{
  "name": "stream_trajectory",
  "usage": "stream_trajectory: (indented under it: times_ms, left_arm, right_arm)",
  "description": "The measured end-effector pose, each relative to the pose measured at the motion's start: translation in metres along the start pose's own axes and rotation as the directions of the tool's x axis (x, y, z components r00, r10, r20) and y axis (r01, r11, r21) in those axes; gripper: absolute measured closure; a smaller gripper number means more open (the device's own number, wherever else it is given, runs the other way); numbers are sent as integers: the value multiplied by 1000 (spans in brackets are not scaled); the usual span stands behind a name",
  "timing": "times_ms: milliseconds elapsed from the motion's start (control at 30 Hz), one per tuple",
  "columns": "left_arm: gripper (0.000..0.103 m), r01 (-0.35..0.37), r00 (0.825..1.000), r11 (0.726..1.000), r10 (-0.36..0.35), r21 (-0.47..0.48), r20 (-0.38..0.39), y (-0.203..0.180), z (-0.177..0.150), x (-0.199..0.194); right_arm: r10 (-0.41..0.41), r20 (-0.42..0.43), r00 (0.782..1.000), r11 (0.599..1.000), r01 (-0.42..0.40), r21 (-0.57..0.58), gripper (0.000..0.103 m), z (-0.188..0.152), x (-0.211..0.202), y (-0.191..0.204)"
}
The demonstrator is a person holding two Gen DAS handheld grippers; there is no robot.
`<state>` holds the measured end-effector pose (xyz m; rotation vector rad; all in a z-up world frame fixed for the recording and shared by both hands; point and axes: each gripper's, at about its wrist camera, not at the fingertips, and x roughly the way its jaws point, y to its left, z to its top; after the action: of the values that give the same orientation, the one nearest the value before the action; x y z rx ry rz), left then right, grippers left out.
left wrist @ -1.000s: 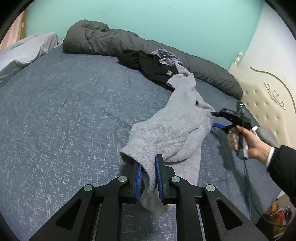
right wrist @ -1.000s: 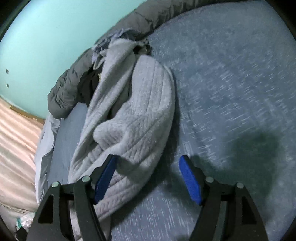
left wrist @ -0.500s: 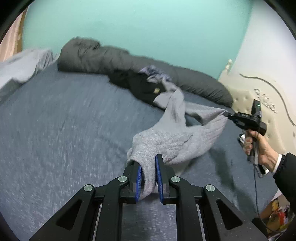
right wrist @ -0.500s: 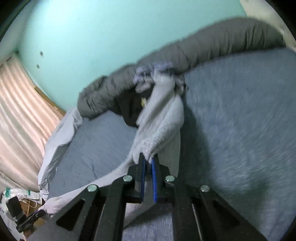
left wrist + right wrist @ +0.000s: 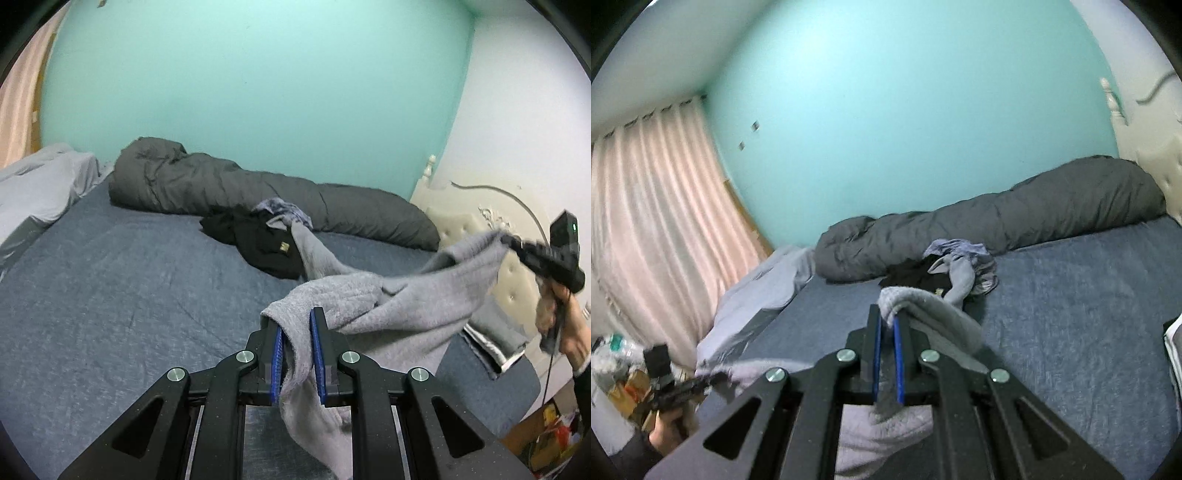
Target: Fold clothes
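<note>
A light grey knitted garment [image 5: 373, 306] hangs stretched in the air above the blue bed [image 5: 110, 288]. My left gripper [image 5: 297, 325] is shut on one edge of it, with cloth trailing down between the blue pads. My right gripper [image 5: 886, 325] is shut on another edge of the grey garment [image 5: 934, 310]. In the left wrist view the right gripper [image 5: 508, 240] shows at the far right, held by a hand [image 5: 569, 325]. A sleeve of the garment still trails back onto the clothes pile [image 5: 269, 236]. In the right wrist view the left gripper [image 5: 701, 384] shows at the lower left.
A rolled dark grey duvet [image 5: 258, 192] lies along the far side of the bed. A pile of black and bluish clothes [image 5: 956, 266] sits before it. A cream headboard [image 5: 480, 229] stands at the right, pale bedding [image 5: 40, 184] and a pink curtain [image 5: 653, 229] at the left.
My right gripper closed on the grey garment's edge and rose sharply. My left gripper also lifted with its edge. The garment came up off the bed and now stretches between them.
</note>
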<state>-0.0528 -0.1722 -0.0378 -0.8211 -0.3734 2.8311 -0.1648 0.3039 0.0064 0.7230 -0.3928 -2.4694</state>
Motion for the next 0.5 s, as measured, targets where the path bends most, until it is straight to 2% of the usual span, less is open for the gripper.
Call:
stream_trajectory:
  times_ms: [100,200,267,367,467,500]
  left_arm:
    - [88,-35,999,999,34,-20,-15,14,-6,-6]
    - [88,-94,994,994,90,-51,-67,37,-22,-1]
    - [88,-134,987,987,124,-92,-104,59,-34,3]
    - [88,-185,976,974,166,-134,-144,90,-53,7]
    - [88,-220,966,965,197,-139,-167,107,-65,11]
    - [88,-228,964,963,203,-143,-172,112,-69,13]
  right_arm:
    - [-11,-106,994,1000,10,-11,97,-26,17,9]
    - [-5,-236,972,1000,9,12,93,-76,53,9]
    - [-16,-318,948,1000,24,21,93,-111,78,7]
    - [-51,-375,926,997,72,42,89,-148,92,-9]
    - [-125,-390,912,988,151,37,73,-165,95,-35]
    - [-152,-390,908,982,183,43,62,-167,95,-46]
